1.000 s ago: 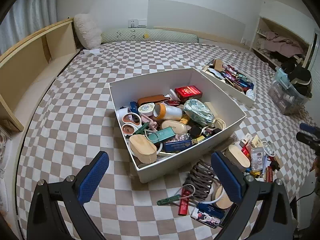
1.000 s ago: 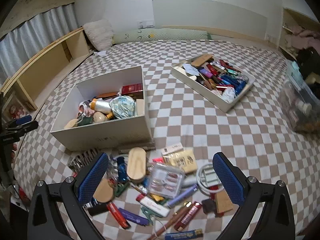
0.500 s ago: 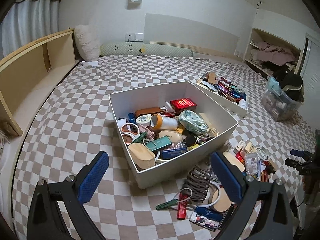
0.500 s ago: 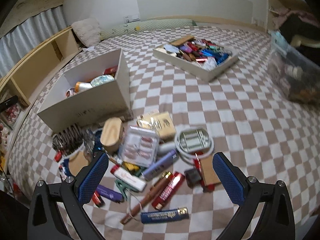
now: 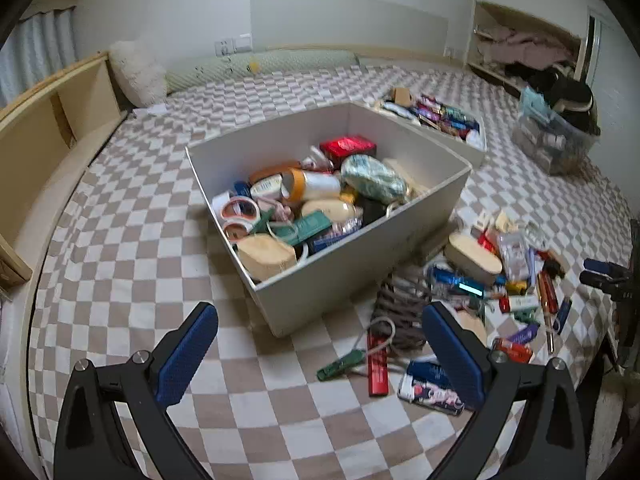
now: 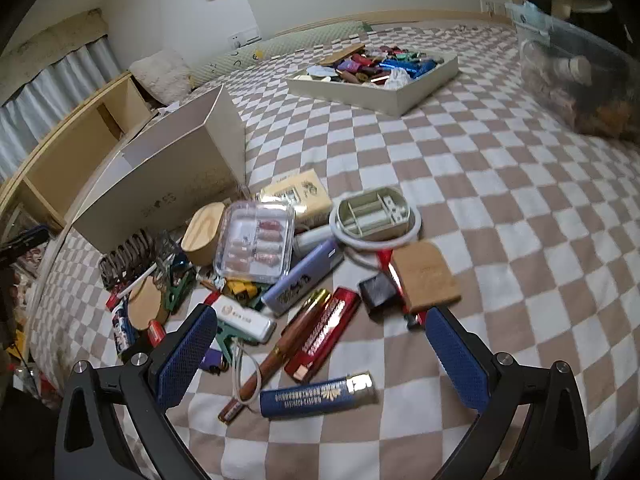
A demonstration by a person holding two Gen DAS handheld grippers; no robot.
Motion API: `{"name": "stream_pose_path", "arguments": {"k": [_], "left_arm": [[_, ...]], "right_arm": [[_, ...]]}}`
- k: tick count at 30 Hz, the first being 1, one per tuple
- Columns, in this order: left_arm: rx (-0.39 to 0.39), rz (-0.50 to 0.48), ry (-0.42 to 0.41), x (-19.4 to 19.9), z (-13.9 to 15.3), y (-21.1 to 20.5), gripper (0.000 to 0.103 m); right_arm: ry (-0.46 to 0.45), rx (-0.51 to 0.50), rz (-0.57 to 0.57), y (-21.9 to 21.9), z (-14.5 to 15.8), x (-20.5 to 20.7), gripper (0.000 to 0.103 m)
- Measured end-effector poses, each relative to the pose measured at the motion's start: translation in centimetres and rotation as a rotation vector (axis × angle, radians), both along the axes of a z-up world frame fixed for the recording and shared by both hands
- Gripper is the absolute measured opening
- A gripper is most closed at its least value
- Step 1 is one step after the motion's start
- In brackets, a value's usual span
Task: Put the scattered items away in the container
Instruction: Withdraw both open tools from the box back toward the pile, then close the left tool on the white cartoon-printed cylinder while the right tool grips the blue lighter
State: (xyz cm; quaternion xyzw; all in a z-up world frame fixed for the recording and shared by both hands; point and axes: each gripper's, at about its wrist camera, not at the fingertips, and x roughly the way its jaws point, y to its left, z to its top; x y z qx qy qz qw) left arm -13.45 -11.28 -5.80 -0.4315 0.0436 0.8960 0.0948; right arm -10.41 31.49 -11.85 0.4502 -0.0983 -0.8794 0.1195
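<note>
A white box (image 5: pixel 424 204) half full of small items stands on the checkered bed; it also shows in the right wrist view (image 6: pixel 168 184). A pile of scattered items lies to its right: a wooden oval case (image 6: pixel 202 232), a clear plastic case (image 6: pixel 256 246), a red foil bar (image 6: pixel 324 334), a brown pen (image 6: pixel 280 356), a blue tube (image 6: pixel 316 396) and a cork square (image 6: pixel 426 278). My right gripper (image 6: pixel 322 354) is open and empty, low over the red bar and pen. My left gripper (image 5: pixel 320 356) is open and empty, in front of the box's near corner.
A shallow white tray (image 6: pixel 404 92) full of items lies further back on the bed. A clear storage bin (image 6: pixel 580 68) stands at the far right. A wooden shelf (image 5: pixel 48 136) runs along the left. A brown coiled hair clip (image 5: pixel 400 312) and a green clip (image 5: pixel 340 362) lie near the box.
My right gripper has come down and forward over the scattered pile, which now fills the view. My left gripper has shifted slightly nearer the box. Both stay open.
</note>
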Motion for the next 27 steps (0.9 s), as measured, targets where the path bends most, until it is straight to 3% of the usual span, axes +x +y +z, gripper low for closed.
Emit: {"name": "stream_pose_path", "arguments": {"k": [19,27], "left_arm": [[-0.134,-0.37,-0.203,3.2,-7.4,3.5,0.103],[-0.18,-0.409,-0.315,3.5,-11.2,4.4,0.102]], "right_arm": [[-0.078,0.039,0.077,-0.6,-4.4,2.4,0.103],[-0.078,0.08,0.129,-1.6,-4.9,2.8,0.103]]}}
